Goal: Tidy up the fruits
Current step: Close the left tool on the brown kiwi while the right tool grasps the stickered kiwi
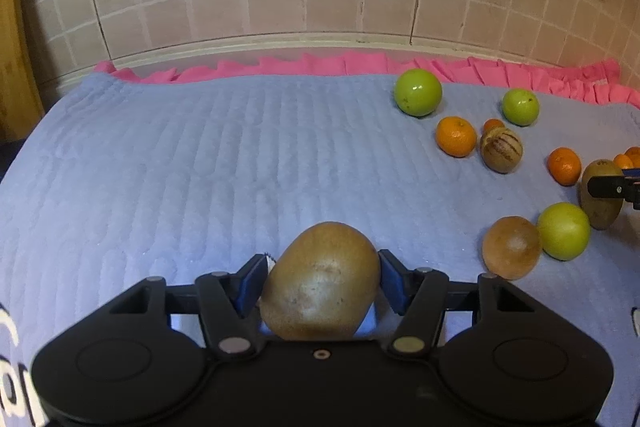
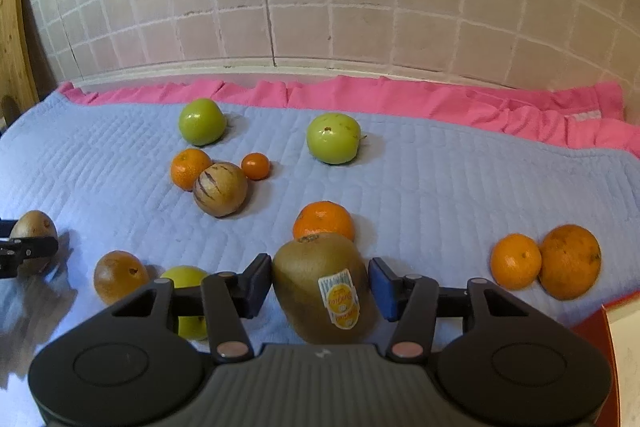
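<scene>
Between my left gripper's (image 1: 322, 281) pads sits a kiwi (image 1: 320, 283), clamped; my right gripper (image 2: 318, 287) pinches the stickered kiwi (image 2: 324, 287) across its width, long axis pointing away.

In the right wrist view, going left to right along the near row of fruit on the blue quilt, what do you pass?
Brown fruit → yellow-green fruit, partly behind the tool → stickered kiwi between the right tool's fingers → small orange → large orange.
</scene>
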### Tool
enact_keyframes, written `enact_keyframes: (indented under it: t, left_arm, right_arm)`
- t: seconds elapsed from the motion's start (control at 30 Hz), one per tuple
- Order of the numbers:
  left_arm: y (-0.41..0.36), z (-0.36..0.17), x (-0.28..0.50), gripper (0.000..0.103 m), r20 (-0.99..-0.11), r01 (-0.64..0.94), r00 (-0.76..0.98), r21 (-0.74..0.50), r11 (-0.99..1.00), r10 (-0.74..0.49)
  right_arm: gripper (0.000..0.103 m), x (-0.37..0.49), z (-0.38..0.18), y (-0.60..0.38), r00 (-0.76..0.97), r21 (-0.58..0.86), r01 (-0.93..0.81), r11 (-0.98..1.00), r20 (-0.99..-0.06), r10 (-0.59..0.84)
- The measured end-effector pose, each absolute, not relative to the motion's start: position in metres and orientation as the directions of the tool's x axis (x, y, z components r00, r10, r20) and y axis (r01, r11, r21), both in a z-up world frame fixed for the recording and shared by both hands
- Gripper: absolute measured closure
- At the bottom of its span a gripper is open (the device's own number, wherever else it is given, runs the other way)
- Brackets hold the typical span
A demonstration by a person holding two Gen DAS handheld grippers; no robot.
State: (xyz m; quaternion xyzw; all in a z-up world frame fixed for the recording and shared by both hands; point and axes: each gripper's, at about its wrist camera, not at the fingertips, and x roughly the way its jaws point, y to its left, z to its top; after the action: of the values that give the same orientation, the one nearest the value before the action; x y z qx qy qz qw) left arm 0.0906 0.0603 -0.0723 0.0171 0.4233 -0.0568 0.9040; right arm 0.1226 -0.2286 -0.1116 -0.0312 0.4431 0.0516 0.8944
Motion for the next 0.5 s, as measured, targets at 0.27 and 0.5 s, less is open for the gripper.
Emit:
enact_keyframes:
  t: [0.27,0.5]
  left_arm:
    - [0.036,-0.041,0.071,0.032,-0.713,0.182,0.688,-0.006,0.983,-0.132]
    - [0.008,-0.031,0.063,0.032,-0.696,0.243,0.693,-0.02,0.97,-0.188]
  right_arm:
    - [0.049,0.091,-0.087,-0.247,0.647,0.03,-0.078,0.997,-0.759,0.073]
    - [0.049,0.074,-0.102,-0.266,0.609,0.076,-0.043,0.996,-0.789,0.087]
